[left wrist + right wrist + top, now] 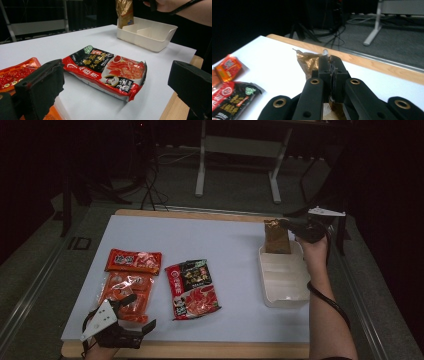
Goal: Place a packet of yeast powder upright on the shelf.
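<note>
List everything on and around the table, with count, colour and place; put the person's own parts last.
gold-brown pouch: 1, gold-brown, upright over the far end of the tray, pinched at its top
tray: 1, cream white, divided into compartments, right side of the table
red-and-black packet: 1, red and black, lying flat mid-table
small orange packet: 1, orange-red, left side, farther from the person
clear orange packet: 1, orange with clear film, left side, near edge
table: 1, white top with wooden edge
metal frame: 1, grey, on the floor beyond the table
left gripper: 1, black, jaws apart, by the clear orange packet
right gripper: 1, black, shut on the pouch
right forearm: 1, along the right edge
</note>
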Action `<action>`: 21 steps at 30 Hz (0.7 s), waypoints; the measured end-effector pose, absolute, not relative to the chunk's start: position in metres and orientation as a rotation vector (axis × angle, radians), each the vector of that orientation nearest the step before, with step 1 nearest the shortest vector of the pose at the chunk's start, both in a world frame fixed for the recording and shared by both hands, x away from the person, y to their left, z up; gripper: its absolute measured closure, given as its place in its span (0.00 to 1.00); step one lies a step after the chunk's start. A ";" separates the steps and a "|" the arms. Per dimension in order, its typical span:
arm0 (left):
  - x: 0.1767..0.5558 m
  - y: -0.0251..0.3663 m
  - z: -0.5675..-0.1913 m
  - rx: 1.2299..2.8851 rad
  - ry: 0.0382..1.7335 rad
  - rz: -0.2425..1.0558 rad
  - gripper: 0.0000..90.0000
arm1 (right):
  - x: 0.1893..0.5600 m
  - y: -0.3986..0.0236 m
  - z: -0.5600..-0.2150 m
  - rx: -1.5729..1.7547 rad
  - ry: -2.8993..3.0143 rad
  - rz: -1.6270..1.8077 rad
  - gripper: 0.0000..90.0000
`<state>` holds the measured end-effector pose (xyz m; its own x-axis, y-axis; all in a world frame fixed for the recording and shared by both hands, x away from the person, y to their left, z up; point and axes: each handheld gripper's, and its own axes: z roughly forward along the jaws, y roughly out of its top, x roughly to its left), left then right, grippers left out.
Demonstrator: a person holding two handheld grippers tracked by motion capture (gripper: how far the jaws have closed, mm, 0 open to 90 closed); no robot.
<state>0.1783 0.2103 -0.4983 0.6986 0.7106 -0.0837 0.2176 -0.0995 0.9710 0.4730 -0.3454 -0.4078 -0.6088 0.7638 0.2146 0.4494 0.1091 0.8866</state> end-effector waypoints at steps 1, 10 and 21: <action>0.178 0.210 -0.498 1.660 0.760 0.492 0.01 | 0.472 -0.347 -0.409 1.203 2.089 1.496 0.98; 0.178 0.209 -0.498 1.663 0.758 0.492 0.01 | 0.461 -0.370 -0.413 1.276 2.022 1.443 0.97; 0.178 0.208 -0.498 1.668 0.752 0.489 0.01 | 0.452 -0.366 -0.393 1.250 2.021 1.340 0.66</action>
<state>0.1781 0.2078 -0.4983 0.7043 0.7057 -0.0773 0.2162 -0.1095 0.9702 0.4525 -0.3665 -0.3932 -0.5135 0.8477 0.1332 0.4525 0.1356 0.8814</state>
